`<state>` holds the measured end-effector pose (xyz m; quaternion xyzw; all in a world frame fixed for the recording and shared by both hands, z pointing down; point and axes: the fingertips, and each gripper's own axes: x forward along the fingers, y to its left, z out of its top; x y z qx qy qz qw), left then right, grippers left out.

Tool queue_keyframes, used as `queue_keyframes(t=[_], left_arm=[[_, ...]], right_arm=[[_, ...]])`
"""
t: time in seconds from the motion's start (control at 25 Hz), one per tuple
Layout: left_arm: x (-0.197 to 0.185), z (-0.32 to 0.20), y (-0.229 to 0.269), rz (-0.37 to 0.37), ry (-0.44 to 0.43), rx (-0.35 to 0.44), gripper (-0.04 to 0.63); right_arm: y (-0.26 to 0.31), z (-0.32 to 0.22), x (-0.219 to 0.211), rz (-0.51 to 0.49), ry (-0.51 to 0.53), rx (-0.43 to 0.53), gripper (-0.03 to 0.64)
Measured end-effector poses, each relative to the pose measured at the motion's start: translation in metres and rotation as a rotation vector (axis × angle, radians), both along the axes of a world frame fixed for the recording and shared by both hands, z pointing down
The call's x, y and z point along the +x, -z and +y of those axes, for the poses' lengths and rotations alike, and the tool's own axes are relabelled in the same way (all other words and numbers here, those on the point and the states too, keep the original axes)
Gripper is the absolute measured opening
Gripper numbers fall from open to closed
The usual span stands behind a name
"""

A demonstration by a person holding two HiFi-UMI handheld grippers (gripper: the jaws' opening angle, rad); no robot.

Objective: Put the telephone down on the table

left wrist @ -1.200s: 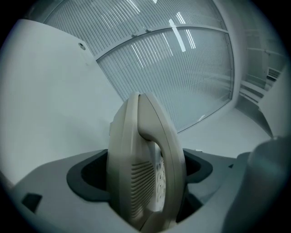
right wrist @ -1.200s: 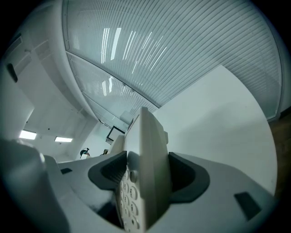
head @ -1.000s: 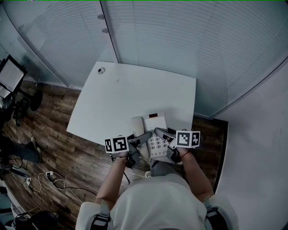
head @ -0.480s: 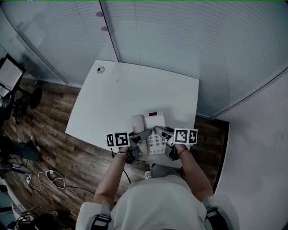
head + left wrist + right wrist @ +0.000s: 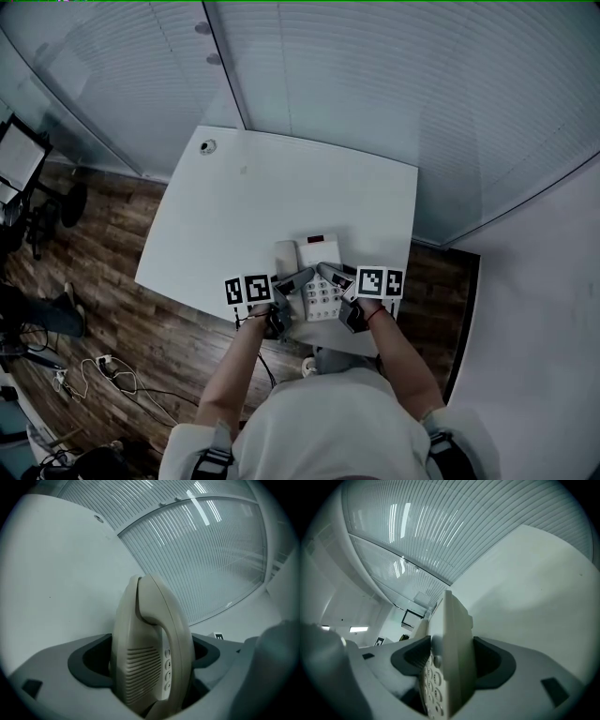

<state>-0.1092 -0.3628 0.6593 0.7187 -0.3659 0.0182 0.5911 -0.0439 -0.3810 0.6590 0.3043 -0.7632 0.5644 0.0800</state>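
Note:
A beige desk telephone [image 5: 317, 277] with its handset on the left side is held over the near edge of the white table [image 5: 244, 211]. My left gripper [image 5: 298, 281] is shut on the telephone's handset side [image 5: 150, 653]. My right gripper [image 5: 330, 276] is shut on the keypad side [image 5: 447, 667]. In both gripper views the telephone fills the gap between the dark jaw pads, and the table top shows beyond it. Whether the telephone's base touches the table cannot be told.
The table has a round cable hole [image 5: 207, 146] at its far left corner. Frosted glass walls [image 5: 375, 84] stand behind the table. Wooden floor [image 5: 103, 300] with cables and a chair lies to the left.
Both grippers and the telephone have moved slightly forward, farther over the table. The grip on the telephone is unchanged.

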Motion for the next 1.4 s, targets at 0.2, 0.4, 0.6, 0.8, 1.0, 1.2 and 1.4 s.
queue_keyframes(t=[0.2, 0.4, 0.6, 0.8, 1.0, 1.2, 1.4], left_arm=[[-0.002, -0.013, -0.006, -0.022, 0.010, -0.005, 0.448], [-0.002, -0.018, -0.007, -0.073, 0.016, 0.004, 0.448], [-0.002, -0.020, -0.009, -0.109, 0.035, 0.001, 0.448], [-0.005, -0.018, -0.014, -0.203, 0.041, 0.009, 0.446], [-0.006, -0.017, -0.013, -0.220, 0.044, 0.011, 0.440], [-0.007, -0.016, -0.011, -0.209, 0.059, 0.024, 0.440], [-0.007, -0.014, -0.007, -0.194, 0.077, 0.039, 0.440]], right_arm=[[-0.008, -0.012, 0.000, -0.017, -0.012, -0.022, 0.293], [-0.012, -0.015, 0.004, -0.030, -0.038, -0.028, 0.293], [-0.016, -0.016, 0.005, -0.038, -0.041, -0.042, 0.293], [-0.014, -0.017, 0.006, -0.003, -0.033, 0.006, 0.295], [-0.011, -0.017, 0.005, 0.014, -0.025, 0.020, 0.296], [-0.013, -0.017, 0.006, 0.043, -0.032, 0.031, 0.296], [-0.019, -0.016, 0.011, 0.076, -0.054, 0.008, 0.305]])
